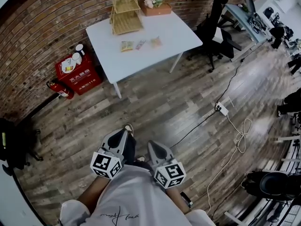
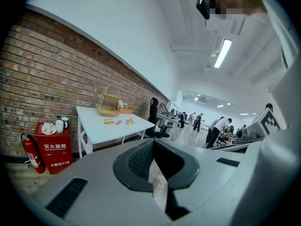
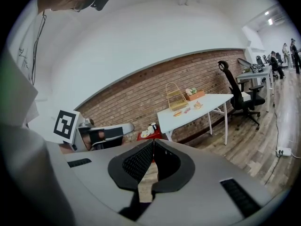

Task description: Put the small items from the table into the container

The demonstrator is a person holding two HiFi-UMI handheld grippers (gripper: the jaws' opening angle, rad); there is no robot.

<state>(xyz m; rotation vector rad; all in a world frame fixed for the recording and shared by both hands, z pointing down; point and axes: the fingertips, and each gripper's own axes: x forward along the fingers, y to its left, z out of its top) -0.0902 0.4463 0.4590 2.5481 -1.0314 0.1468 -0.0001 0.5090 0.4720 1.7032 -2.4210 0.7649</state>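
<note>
While my left gripper [image 1: 126, 130] and right gripper [image 1: 153, 145] hang closed and empty above the floor [image 1: 178, 102], 3 small items [image 1: 140, 44] lie on the table [image 1: 171, 32] near the basket [image 1: 125, 14].

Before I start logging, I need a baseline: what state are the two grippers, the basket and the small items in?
left gripper: shut, empty.
right gripper: shut, empty.
basket: upright on the table.
small items: lying on the table, outside the basket.
</note>
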